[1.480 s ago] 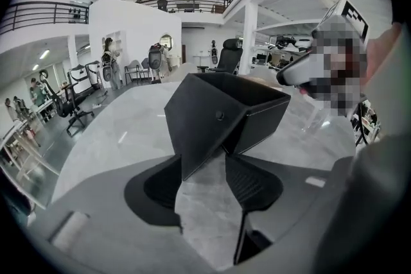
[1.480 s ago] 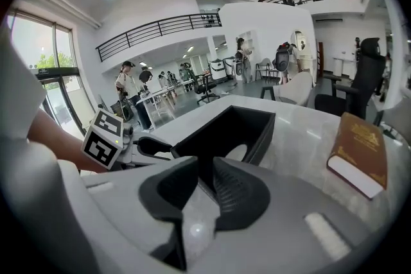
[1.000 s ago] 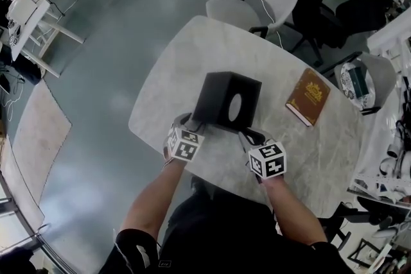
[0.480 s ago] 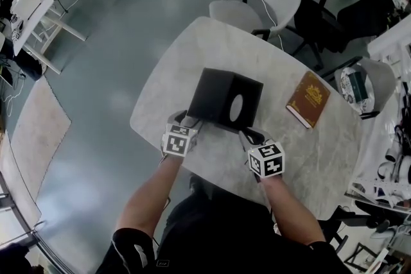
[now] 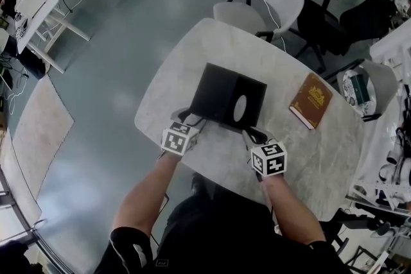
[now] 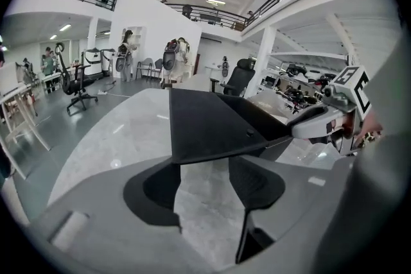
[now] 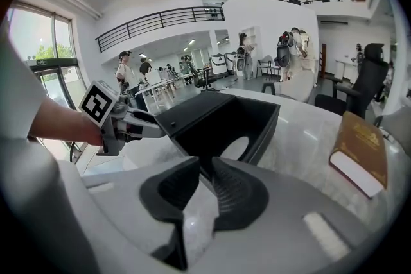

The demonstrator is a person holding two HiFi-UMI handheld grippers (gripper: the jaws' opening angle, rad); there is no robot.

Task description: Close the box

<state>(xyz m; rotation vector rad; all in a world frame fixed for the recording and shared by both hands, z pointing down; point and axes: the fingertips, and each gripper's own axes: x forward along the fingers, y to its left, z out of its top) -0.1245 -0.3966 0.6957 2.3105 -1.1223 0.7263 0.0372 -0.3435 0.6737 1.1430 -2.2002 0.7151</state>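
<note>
A black box (image 5: 230, 99) stands on the marble table (image 5: 192, 58), its open inside with a pale oval hole (image 7: 237, 151) facing me. Its lid flap (image 6: 205, 128) is raised almost level and rests across the fingertips of my left gripper (image 6: 204, 167). That gripper's jaws have just closed a little; they stand wide apart, not pressing the flap. At the box's near left corner, the left gripper (image 5: 191, 117) reaches under the flap. My right gripper (image 7: 204, 170) has its jaws nearly together on the box's thin near wall, at the near right corner (image 5: 247, 133).
A brown book (image 5: 311, 101) lies on the table right of the box, also at the right gripper view's right edge (image 7: 361, 151). A grey chair (image 5: 263, 0) and a black chair (image 5: 334, 16) stand at the table's far side. People and desks are far off.
The left gripper has risen and the lid flap has swung from hanging down to almost level over the box. The right gripper has stayed put.
</note>
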